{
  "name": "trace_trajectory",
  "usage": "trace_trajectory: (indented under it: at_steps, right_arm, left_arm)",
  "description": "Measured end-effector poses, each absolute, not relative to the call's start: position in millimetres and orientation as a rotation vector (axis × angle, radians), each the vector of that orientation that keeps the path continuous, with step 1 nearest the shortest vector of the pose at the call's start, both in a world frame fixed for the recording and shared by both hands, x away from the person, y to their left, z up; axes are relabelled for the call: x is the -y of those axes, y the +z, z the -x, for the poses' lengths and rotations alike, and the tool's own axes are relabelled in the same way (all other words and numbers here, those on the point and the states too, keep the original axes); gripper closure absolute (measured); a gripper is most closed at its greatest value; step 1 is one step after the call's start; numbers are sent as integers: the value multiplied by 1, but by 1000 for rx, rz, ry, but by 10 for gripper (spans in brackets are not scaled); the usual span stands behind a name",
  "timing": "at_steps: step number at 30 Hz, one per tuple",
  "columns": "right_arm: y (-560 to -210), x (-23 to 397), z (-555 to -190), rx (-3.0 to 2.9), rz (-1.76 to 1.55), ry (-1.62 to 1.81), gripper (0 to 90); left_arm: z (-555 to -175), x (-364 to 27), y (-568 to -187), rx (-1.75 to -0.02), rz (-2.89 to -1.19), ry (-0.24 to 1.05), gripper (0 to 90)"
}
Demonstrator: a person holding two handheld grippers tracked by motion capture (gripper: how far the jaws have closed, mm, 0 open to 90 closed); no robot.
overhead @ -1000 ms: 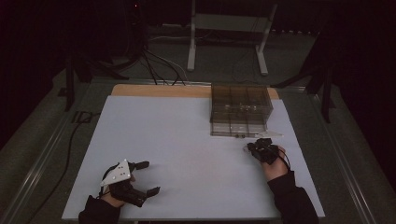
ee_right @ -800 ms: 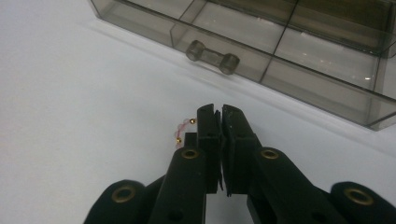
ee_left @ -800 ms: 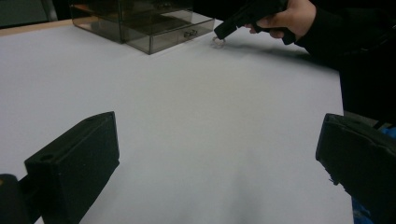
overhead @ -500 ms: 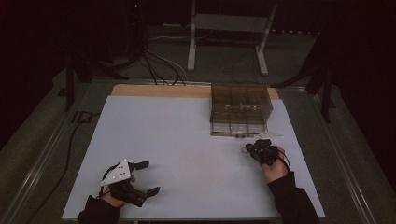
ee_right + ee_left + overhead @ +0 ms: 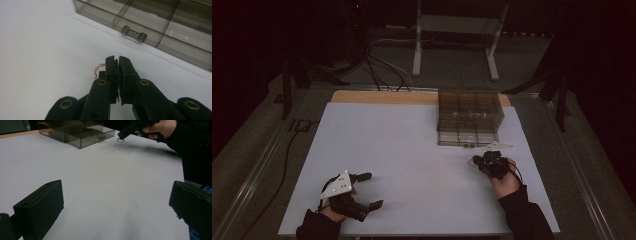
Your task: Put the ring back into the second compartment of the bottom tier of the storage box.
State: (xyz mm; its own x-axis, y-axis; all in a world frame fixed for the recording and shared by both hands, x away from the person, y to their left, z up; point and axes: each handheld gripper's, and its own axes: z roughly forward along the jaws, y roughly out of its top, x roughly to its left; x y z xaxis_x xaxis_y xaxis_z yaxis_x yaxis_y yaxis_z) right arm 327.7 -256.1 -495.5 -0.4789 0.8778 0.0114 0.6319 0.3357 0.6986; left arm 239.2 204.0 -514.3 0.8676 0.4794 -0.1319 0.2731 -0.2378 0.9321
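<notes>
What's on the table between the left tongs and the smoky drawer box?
Nothing: bare white table between left tongs and drawer box, in the high view.

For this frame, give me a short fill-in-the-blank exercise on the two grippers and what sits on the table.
1. The right gripper has its jaws shut on a small beaded ____.
2. The left gripper has its jaws ____, with nothing between them.
3. The drawer box is made of smoky, see-through ____.
4. In the high view, the box stands on the table nearer the ____ gripper.

Missing words: ring; open; plastic; right
</notes>
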Motion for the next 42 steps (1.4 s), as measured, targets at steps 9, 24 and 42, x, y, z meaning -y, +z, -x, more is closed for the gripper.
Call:
trace_trajectory:
  at_steps: [9,24,42]
  right_arm:
    - [-489,253,-324,-2249,-1317,938,869]
    - [-478,253,-323,-2230,-1300,959,868]
    - [-463,254,-325,-2214,-1295,998,868]
  left_arm:
    - [-239,-204,-514,-561,-1838,215,6]
    - [-239,-204,-514,-562,-1835,215,6]
    - [-239,-203,-514,-560,-1835,215,6]
